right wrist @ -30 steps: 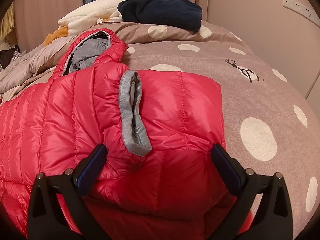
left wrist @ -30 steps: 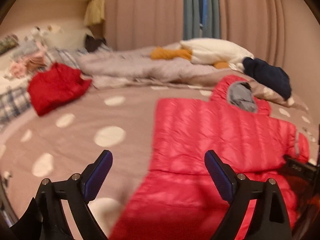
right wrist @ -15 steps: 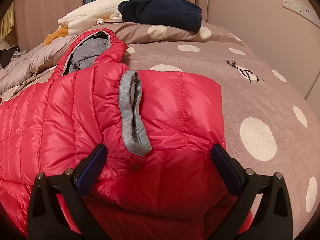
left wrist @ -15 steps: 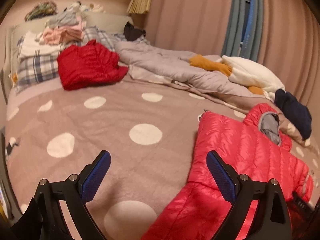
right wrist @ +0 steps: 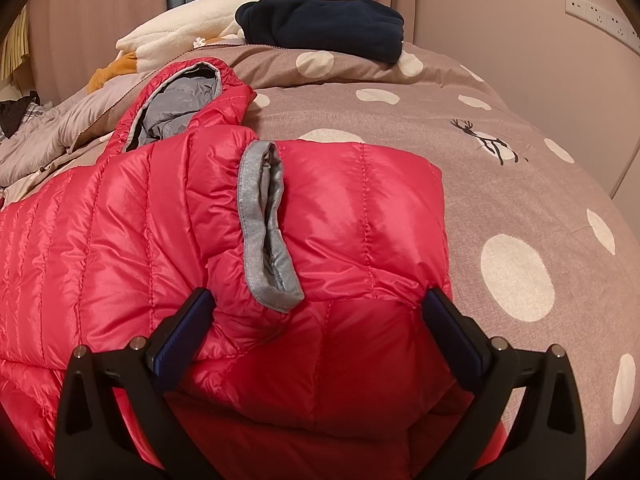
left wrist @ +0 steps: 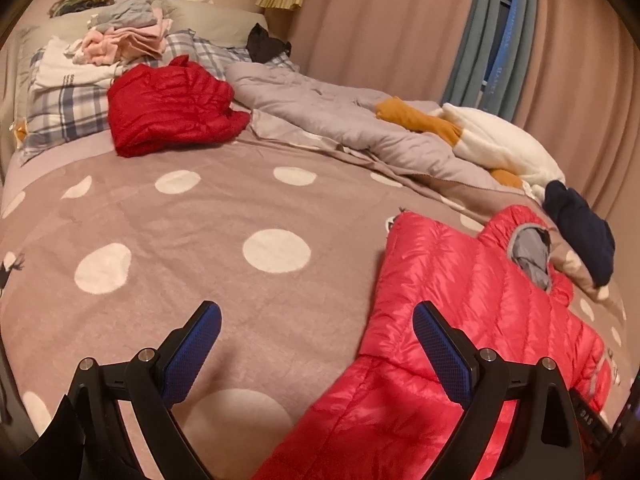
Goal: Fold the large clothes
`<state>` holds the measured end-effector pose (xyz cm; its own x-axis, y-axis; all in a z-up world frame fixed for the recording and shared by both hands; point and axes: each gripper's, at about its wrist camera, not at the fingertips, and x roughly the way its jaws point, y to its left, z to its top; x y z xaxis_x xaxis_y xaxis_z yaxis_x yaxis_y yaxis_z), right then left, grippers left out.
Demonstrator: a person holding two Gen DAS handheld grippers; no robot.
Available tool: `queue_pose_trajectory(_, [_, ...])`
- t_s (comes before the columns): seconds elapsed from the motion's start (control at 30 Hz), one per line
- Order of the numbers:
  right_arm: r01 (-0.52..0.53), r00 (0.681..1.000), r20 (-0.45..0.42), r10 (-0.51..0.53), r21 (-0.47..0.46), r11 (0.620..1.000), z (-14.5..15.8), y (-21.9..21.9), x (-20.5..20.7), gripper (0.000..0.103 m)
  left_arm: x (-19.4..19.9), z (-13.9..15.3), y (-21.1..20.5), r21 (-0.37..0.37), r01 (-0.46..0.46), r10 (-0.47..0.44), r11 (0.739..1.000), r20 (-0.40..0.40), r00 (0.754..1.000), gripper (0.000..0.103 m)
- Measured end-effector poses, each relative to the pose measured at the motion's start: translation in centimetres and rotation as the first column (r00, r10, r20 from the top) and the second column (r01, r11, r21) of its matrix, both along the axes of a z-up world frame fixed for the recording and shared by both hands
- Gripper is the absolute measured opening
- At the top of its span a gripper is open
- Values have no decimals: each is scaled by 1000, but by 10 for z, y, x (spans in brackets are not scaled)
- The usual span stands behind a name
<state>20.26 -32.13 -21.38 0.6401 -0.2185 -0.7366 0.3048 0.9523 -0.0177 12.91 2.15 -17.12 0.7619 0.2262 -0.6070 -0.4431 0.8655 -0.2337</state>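
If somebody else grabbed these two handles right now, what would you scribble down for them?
Left gripper: open, holding nothing, above the dotted bedspread beside the jacket's edge.
Right gripper: open, fingers either side of the folded-in sleeve, not clamped.
Pink jacket: flat on the bed, hood toward the curtains, one sleeve folded across with its grey cuff on top.
Done: that sleeve. A red jacket lies near the pillows.
Left: probably the other side, then fold the body.
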Motion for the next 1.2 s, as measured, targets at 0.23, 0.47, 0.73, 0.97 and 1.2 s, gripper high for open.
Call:
queue_pose_trajectory(0.23, [-1,1000,1,1,4,1000,0,0,0,103,4,-3,8,-23,-30,29,999,-26,999,96])
queue_pose_trajectory(0.47, [-1,1000,-1,1,9,1000,-2,-1,3,103,3,-1,10,13,-66,66,998,-33,997,96])
queue_pose_trajectory(0.73, [-4,997,82,9,-66,998,47,8,-17,103,-2,9,25,29,-130,130,991,12,991,96])
queue_pose_trajectory(0.97, [-25,979,204,20,23,999,97,18,-19,103,-7,10,52,-22,-226,226,974,10,974,96])
queue_pose_trajectory(1.2, [-98,981,175,87,58,993,124,43,40,103,-10,11,77,-6,-327,327,945,7,945,96])
